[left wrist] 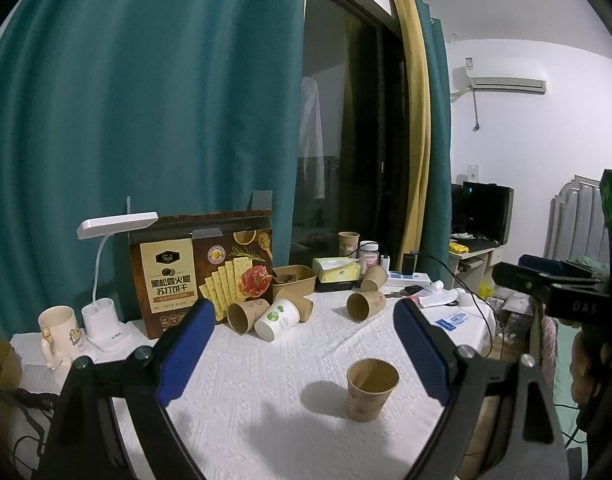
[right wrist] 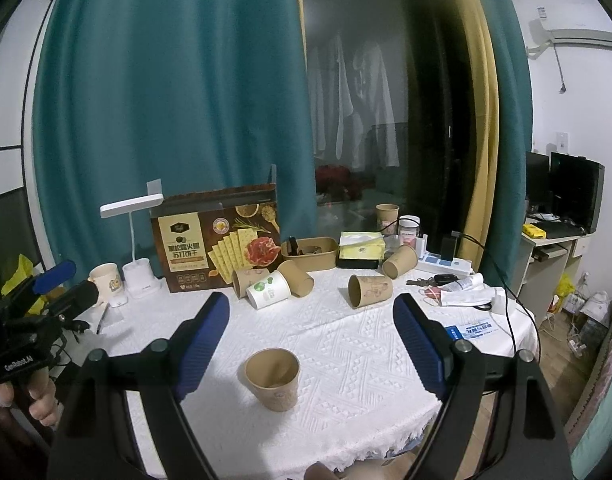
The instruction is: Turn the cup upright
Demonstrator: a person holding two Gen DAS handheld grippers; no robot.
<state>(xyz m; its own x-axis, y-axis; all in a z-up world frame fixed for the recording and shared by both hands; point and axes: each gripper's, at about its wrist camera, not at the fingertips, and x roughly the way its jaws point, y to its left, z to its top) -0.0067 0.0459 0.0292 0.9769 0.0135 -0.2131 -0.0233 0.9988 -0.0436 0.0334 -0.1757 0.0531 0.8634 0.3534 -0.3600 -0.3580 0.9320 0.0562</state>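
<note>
Leftward, a teal curtain [right wrist: 166,100] hangs behind the white-clothed worktop [right wrist: 346,352]; a dark window [right wrist: 386,120] follows. Both the left tongs [left wrist: 302,344] and right tongs [right wrist: 312,340] stand spread, holding nothing. Upright near the front edge sits the brown paper cup [right wrist: 272,378].

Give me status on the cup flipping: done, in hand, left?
Done: one brown cup stands upright near the table's front edge. In hand: nothing; left hand-held gripper and right hand-held gripper are open. Left: white cup and neighbouring brown cups lie sideways.

Brown paper cup [right wrist: 272,379], white diamond-textured tablecloth [right wrist: 346,344]; teal curtain [right wrist: 166,100], blue-padded hand-held gripper [right wrist: 306,340]
</note>
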